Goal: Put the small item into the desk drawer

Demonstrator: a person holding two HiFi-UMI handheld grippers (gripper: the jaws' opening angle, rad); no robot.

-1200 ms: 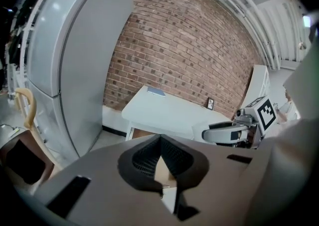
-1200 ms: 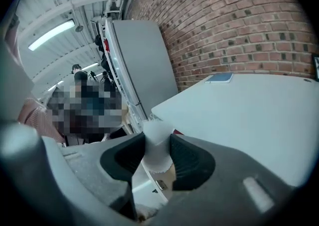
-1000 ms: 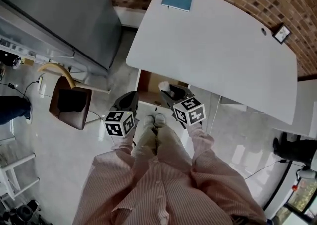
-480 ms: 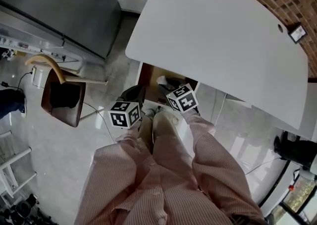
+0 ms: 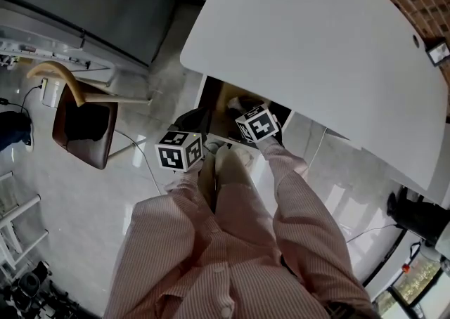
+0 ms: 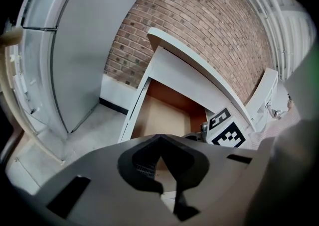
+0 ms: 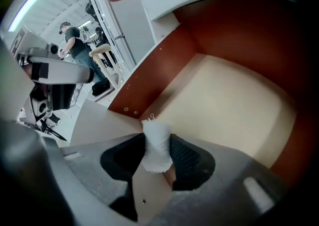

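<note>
Gripping the item (image 7: 156,151) above the drawer (image 7: 234,105), the right gripper (image 7: 158,143) should lower before releasing. Left gripper (image 6: 159,137) sits closed, empty.

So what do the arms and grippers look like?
The sleeves are pale pink with thin stripes. The left gripper and right gripper are grey with black ridged jaws. Each has a white cube with black square markers.

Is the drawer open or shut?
Open. The drawer sticks out from under the desk, and its tan floor shows below the white item held by the right gripper.
</note>
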